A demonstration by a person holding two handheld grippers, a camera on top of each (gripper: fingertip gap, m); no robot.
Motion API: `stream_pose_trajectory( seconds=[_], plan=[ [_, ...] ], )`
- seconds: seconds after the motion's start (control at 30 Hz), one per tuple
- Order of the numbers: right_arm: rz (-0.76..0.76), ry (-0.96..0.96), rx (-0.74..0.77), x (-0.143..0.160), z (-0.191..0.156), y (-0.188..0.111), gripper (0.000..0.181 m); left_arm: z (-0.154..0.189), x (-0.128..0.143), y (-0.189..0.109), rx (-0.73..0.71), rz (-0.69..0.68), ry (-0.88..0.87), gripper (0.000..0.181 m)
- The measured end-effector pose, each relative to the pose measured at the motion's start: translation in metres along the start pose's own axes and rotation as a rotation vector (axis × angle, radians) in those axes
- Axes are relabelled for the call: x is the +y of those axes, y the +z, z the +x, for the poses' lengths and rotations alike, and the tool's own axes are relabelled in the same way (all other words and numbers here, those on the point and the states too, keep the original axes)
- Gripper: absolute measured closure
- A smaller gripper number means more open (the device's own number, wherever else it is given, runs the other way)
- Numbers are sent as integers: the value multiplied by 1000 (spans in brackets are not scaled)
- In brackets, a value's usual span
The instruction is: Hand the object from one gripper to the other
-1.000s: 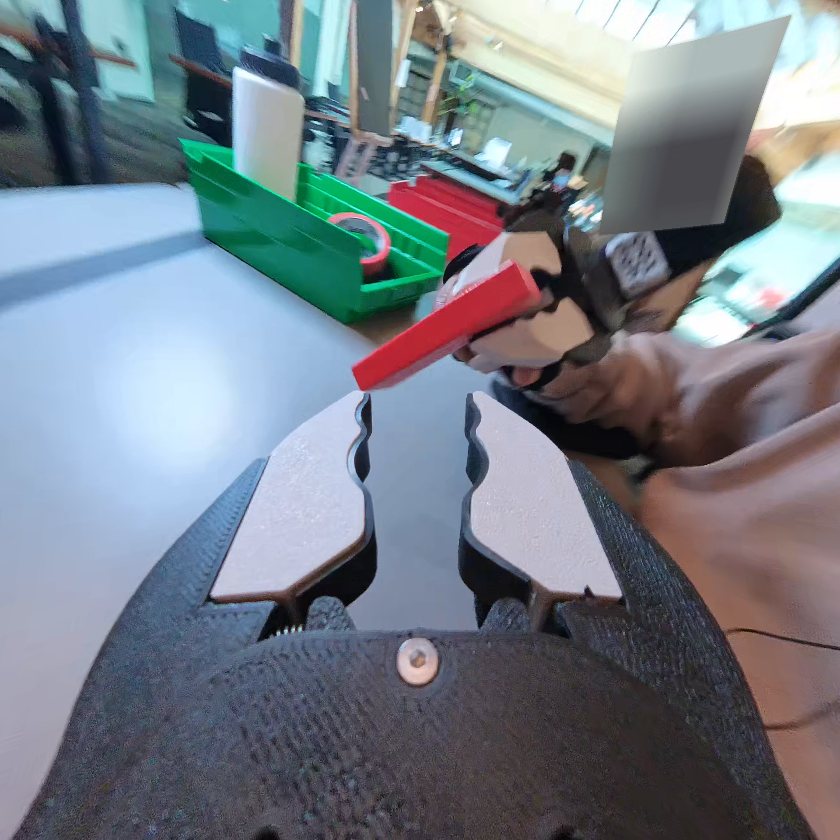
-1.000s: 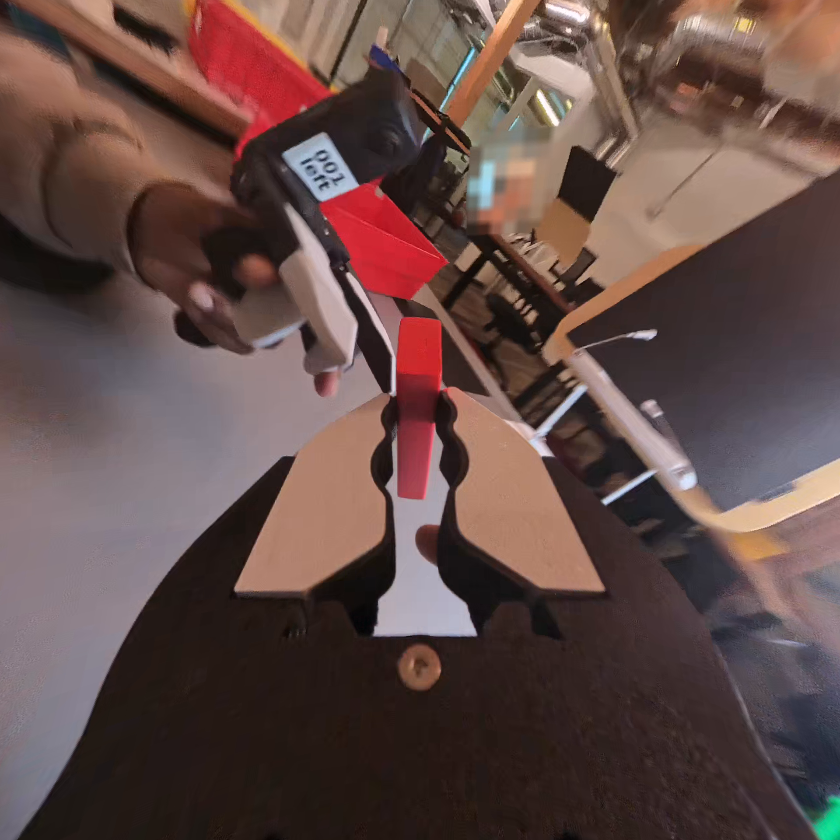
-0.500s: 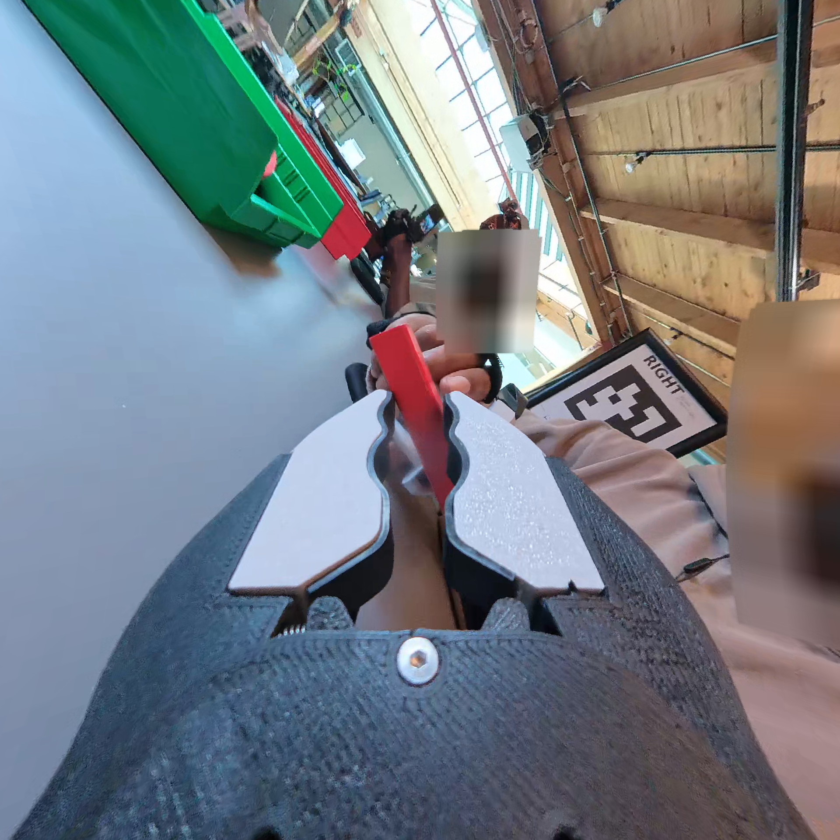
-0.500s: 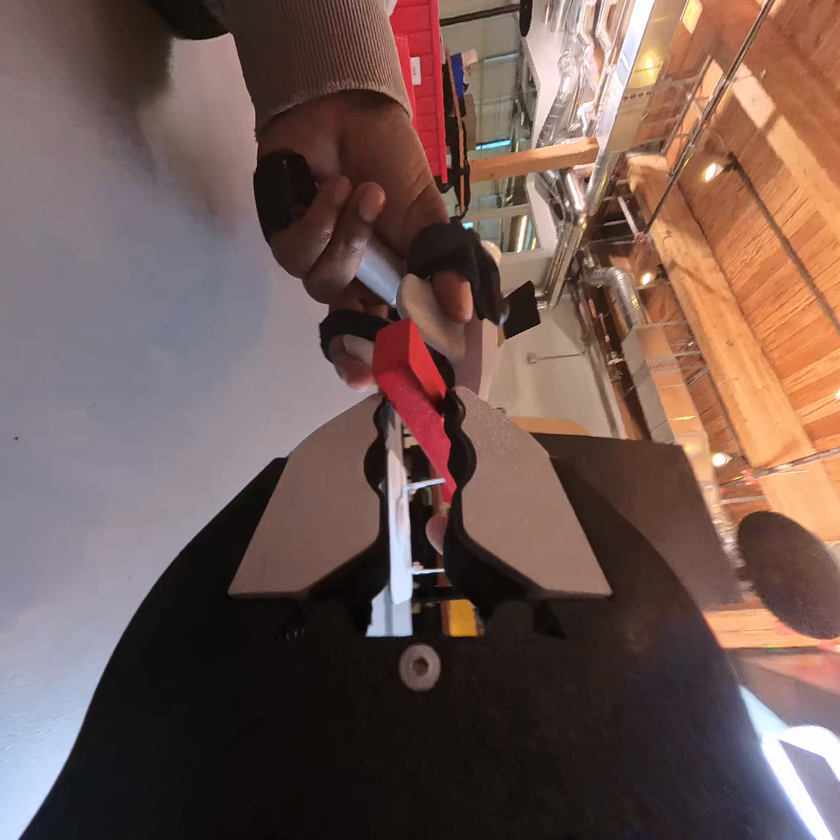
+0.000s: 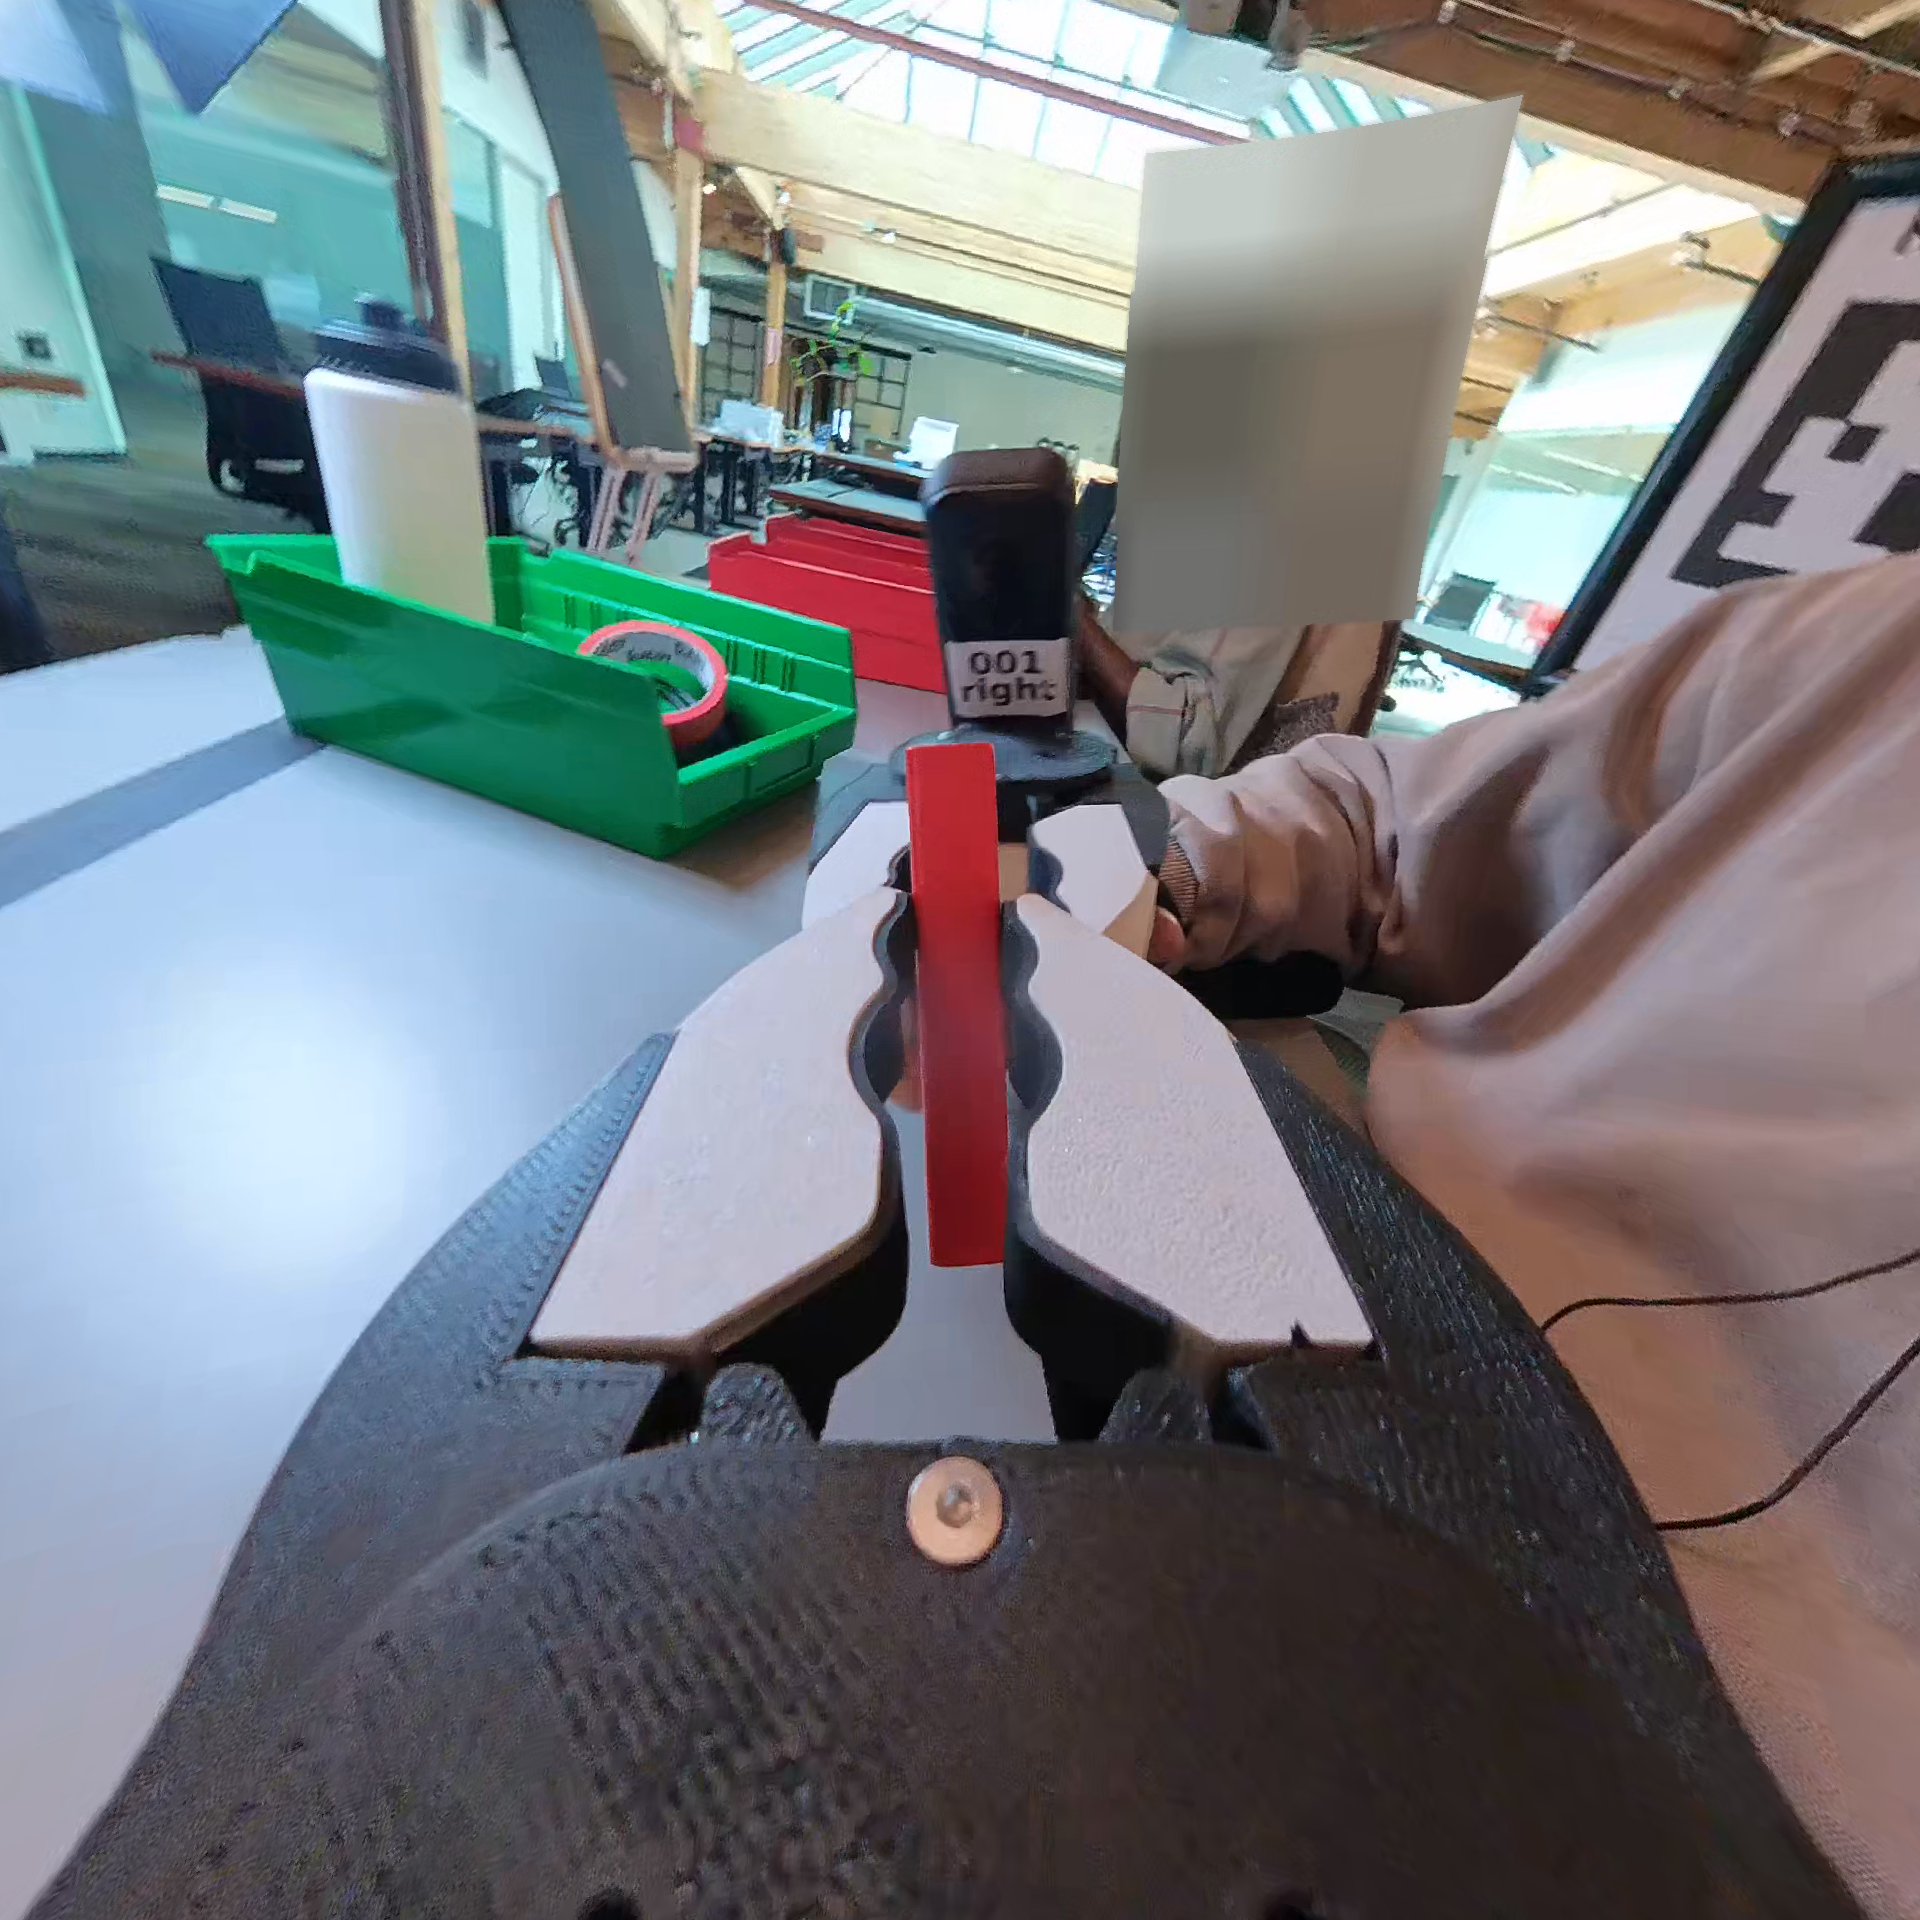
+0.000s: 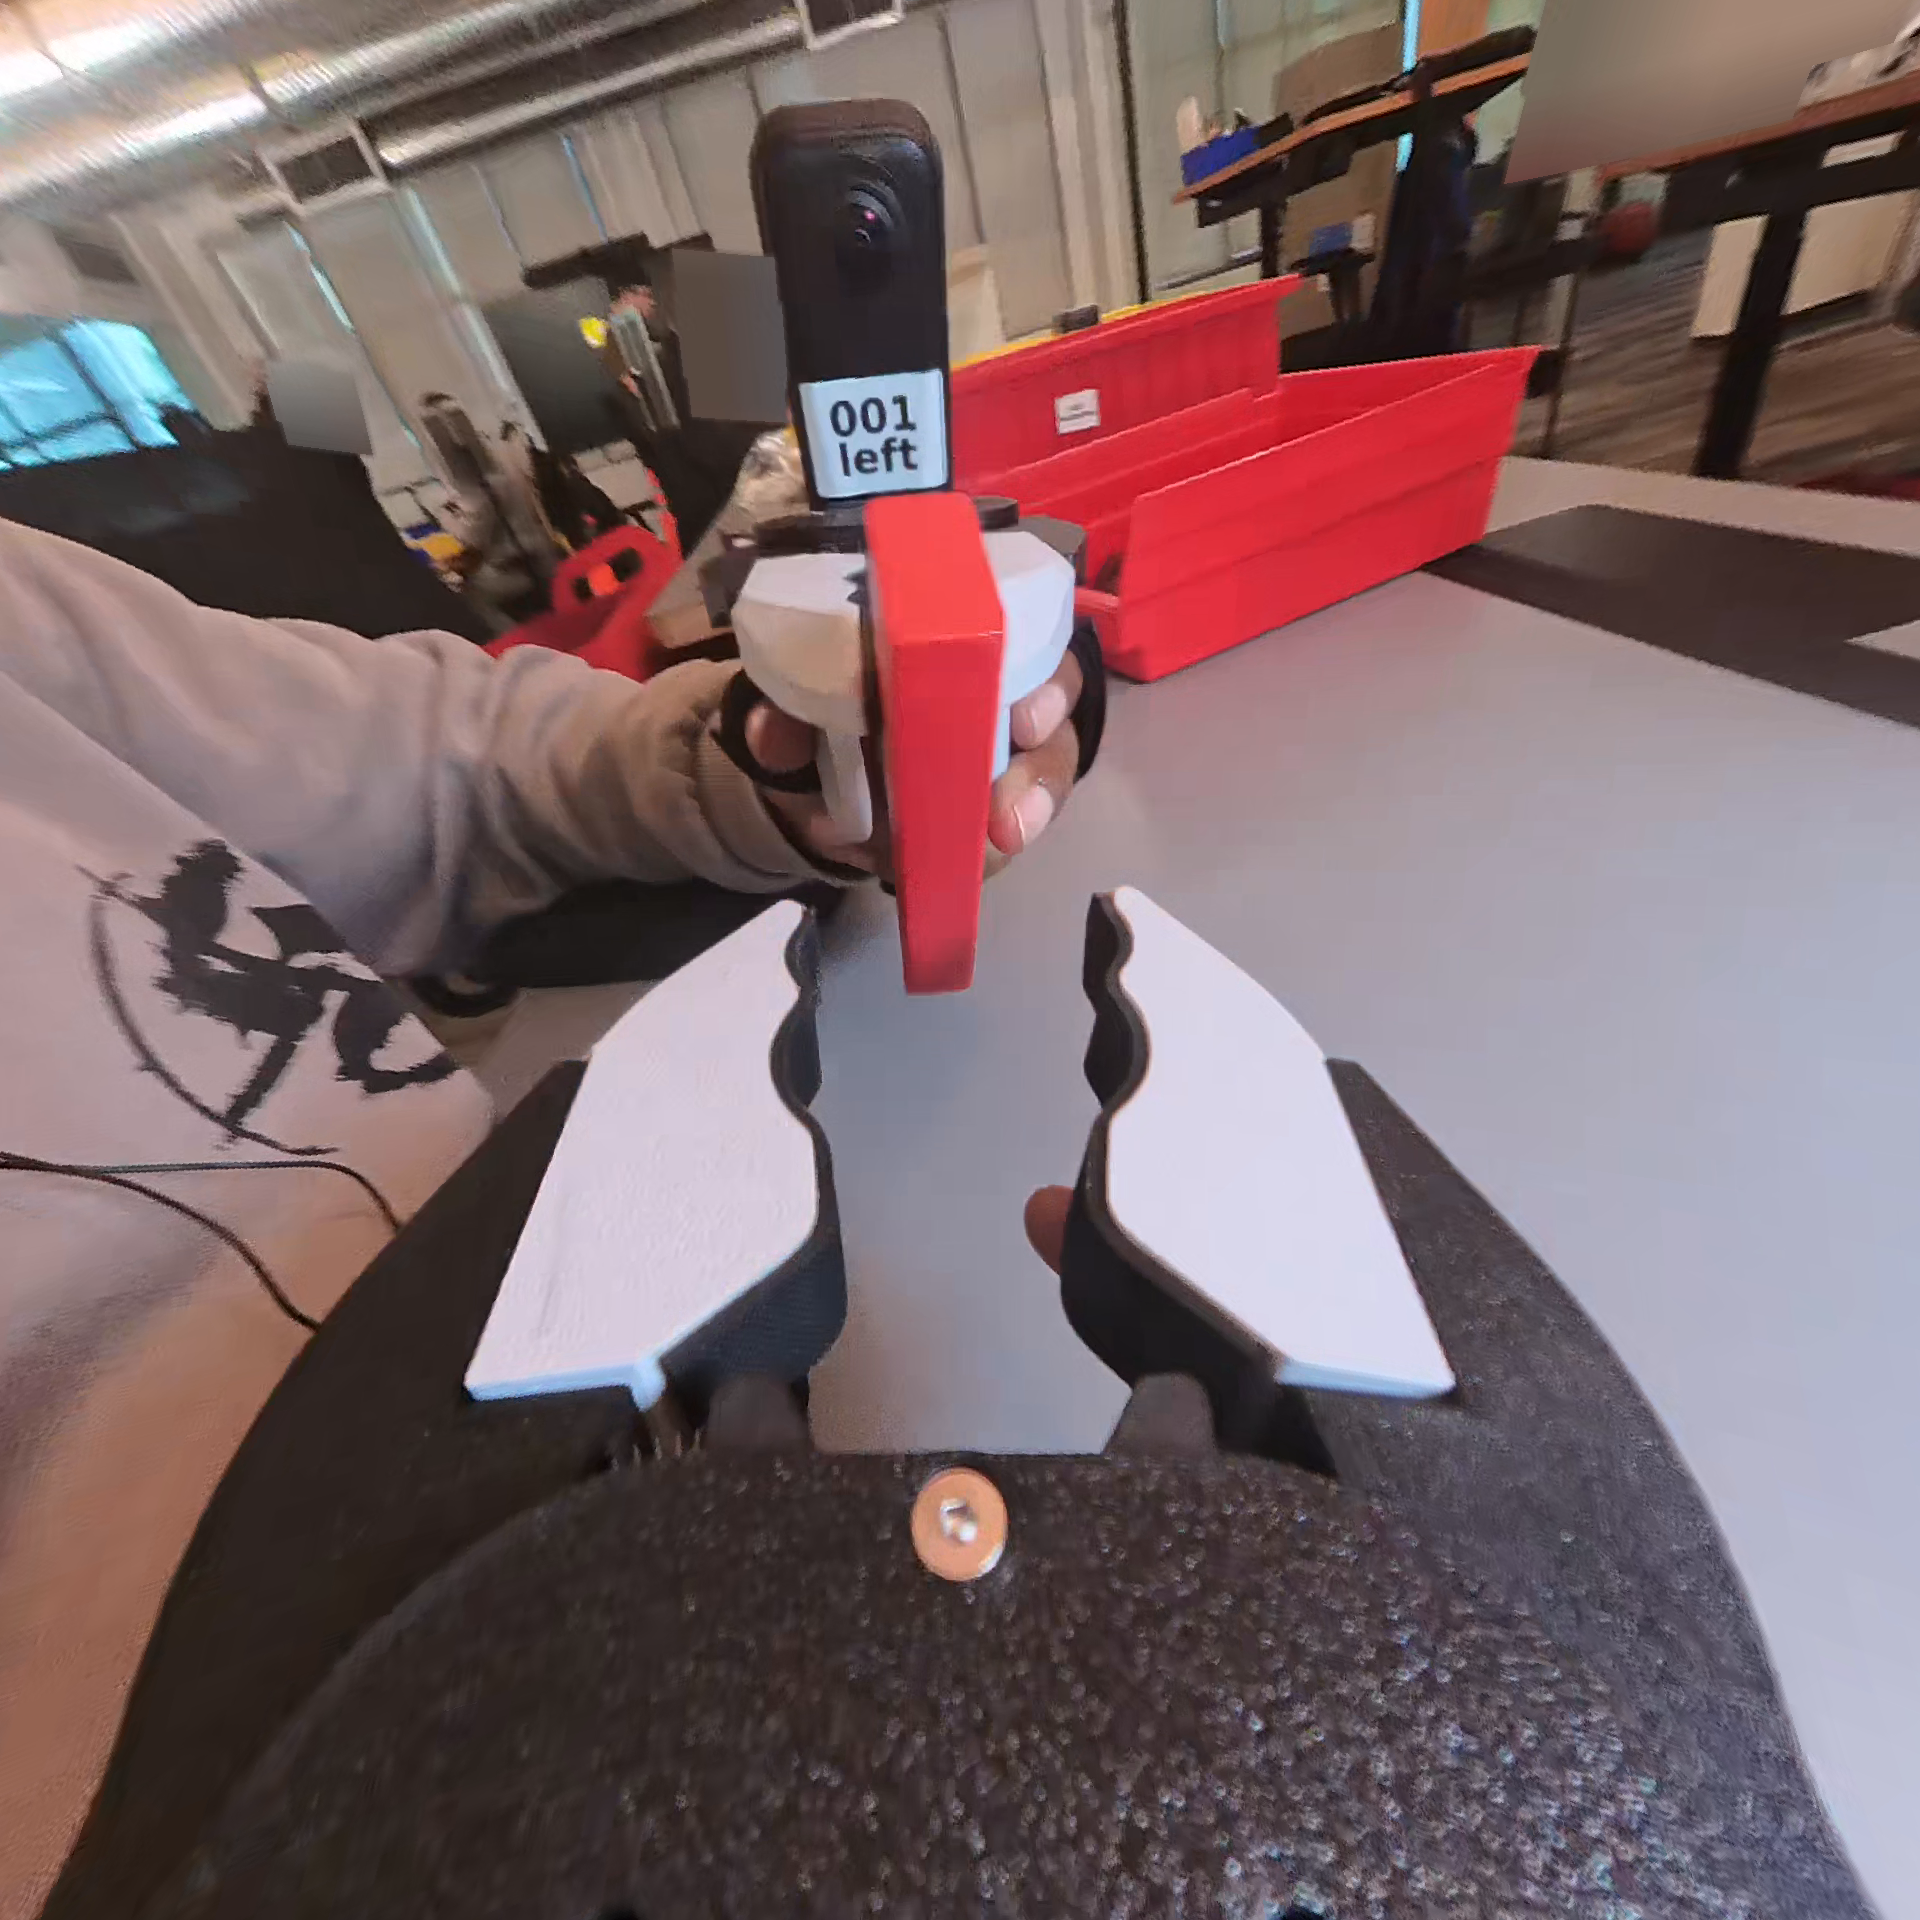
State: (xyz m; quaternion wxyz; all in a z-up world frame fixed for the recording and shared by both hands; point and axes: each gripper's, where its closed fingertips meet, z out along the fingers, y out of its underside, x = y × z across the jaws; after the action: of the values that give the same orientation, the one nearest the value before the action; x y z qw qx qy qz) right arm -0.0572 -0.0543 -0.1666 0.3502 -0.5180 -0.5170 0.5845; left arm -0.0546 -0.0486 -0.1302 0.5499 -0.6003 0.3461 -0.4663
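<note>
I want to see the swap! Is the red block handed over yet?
Nearly finished. Done: the left gripper is shut on the red block, and the right gripper is open and off it. Left: nothing but moving apart.

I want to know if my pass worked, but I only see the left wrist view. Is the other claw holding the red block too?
Observer: No. The right wrist view shows the right claw wide open, pinching nothing; only the left claw grips the red block.
Operator: Where does the block point?
Observer: Its free end slants down toward the right claw's tips.
Operator: What's behind my claw?
Observer: Open red bins, off to one side.
</note>
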Motion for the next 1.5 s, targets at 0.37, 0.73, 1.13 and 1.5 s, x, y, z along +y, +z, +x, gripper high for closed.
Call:
stream_pose_trajectory(
  seconds=[0.37,0.73,1.13,1.5],
  plan=[
    [-67,-503,248,-10,11,-11,166,1,0,1,27,25,-59,158],
    [-532,-1503,741,6,68,-29,165,-40,38,1,-49,-61,-574,137],
    [-373,-1314,684,-2,52,-24,156,-32,58,5,-92,-251,-379,147],
    [-98,-18,209,2,55,-31,115,-37,28,-9,-316,-285,340,165]
  ],
)
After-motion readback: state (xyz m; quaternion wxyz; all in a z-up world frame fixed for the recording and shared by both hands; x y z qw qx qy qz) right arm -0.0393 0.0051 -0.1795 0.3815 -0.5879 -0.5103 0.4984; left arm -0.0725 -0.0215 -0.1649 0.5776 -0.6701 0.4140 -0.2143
